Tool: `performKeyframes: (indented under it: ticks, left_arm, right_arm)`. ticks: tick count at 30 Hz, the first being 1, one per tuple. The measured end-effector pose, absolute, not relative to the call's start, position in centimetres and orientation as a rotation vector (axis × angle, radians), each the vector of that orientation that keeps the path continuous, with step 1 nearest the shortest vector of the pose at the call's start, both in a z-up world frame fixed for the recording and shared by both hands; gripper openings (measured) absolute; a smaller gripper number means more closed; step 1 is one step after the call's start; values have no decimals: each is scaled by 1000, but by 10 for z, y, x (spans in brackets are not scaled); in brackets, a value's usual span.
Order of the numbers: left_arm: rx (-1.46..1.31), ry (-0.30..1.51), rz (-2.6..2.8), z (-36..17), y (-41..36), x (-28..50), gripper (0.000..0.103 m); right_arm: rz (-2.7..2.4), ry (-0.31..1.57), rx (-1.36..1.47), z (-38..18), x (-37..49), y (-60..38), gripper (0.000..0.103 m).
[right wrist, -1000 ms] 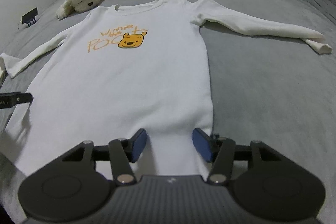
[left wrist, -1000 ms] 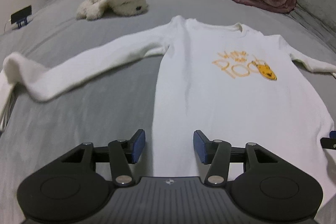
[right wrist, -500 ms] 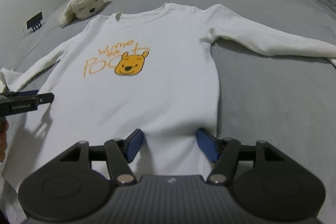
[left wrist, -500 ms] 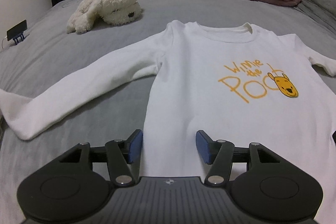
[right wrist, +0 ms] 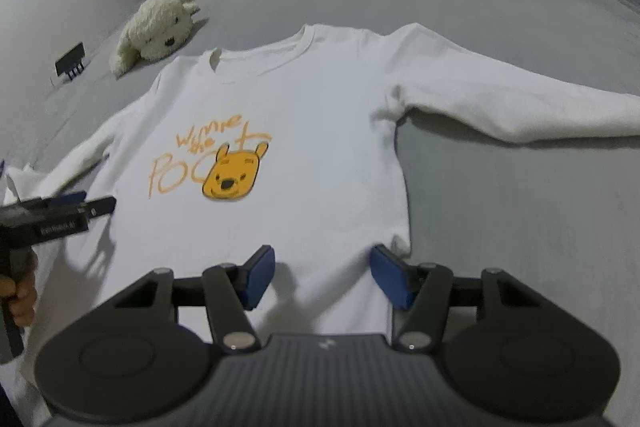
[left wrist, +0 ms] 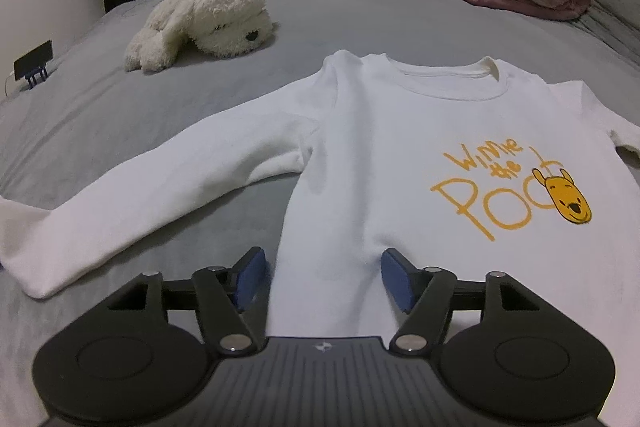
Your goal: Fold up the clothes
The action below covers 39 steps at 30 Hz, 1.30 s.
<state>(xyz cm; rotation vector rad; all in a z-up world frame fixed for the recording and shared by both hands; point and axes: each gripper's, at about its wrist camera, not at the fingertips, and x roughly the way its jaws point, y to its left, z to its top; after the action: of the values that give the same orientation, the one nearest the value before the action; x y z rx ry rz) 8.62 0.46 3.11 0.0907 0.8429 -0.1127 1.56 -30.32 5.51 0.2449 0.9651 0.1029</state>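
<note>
I hold both tools, left tool (left wrist: 322, 279) and right tool (right wrist: 322, 277), wide apart and empty over the flat white long-sleeved cotton shirt (right wrist: 304, 147), judged ready to pinch its sides.

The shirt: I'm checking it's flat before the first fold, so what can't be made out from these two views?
- Shirt hem: hidden in both views behind each camera's own claw, left and right.
- Right sleeve cuff: cut off by the right view's edge.
- Left sleeve cuff: runs off the left view's edge; bunched and small in the right view.
- Shirt's underside: against the bed.
</note>
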Motion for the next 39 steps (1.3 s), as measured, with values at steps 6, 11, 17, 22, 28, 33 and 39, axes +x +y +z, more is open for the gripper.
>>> performKeyframes:
  ticks: [6, 11, 17, 22, 28, 33, 39]
  left_arm:
    - [89, 842, -116, 30, 5, 89, 66]
    - [86, 842, -119, 30, 7, 89, 67]
    - [91, 842, -125, 30, 8, 87, 67]
    - [86, 846, -130, 30, 9, 87, 68]
    - [74, 860, -133, 30, 10, 85, 68]
    - [64, 868, -137, 30, 12, 84, 68]
    - [66, 871, -141, 31, 12, 83, 68]
  right_arm:
    - [18, 945, 221, 53, 33, -317, 56]
    - [-58, 935, 237, 45, 45, -345, 56]
    - [-273, 898, 277, 46, 51, -403, 55]
    - [-444, 855, 349, 50, 46, -461, 55]
    - [-665, 785, 464, 45, 31, -514, 57]
    - [-697, 752, 504, 56, 24, -527, 57]
    - [-660, 693, 712, 54, 13, -556, 56]
